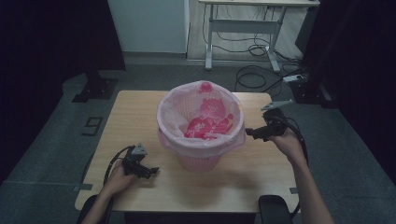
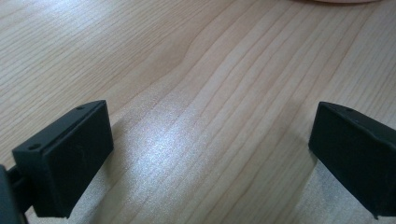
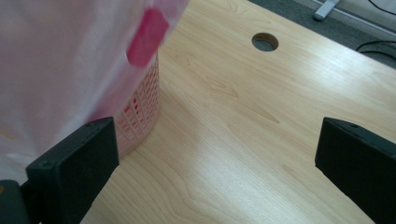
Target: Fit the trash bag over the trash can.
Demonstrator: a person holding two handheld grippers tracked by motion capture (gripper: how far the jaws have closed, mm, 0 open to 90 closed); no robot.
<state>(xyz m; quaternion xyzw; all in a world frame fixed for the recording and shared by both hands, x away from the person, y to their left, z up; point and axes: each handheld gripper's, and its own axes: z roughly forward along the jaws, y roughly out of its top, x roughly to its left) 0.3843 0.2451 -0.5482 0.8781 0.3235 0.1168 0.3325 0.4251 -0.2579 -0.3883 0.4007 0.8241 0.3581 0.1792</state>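
A: Basket, high view: pink plastic lattice wastebasket (image 1: 201, 157) lined with a thin pink printed plastic bag (image 1: 205, 116), mid light wooden tabletop (image 1: 140, 112). Light, I'd judge; bag soft, slippery. Take the folded-over rim.

B: Left gripper view: left gripper (image 2: 210, 154) released, over bare wood.

A: Right gripper view: right gripper (image 3: 215, 172) released, bag (image 3: 70, 60) touching its left finger (image 3: 77, 163).

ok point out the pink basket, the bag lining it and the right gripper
pink basket (image 1: 198, 162), high view, mesh wall below the bag
bag (image 1: 187, 144), high view, fold over the near rim
right gripper (image 1: 250, 132), high view, between its jaw tips
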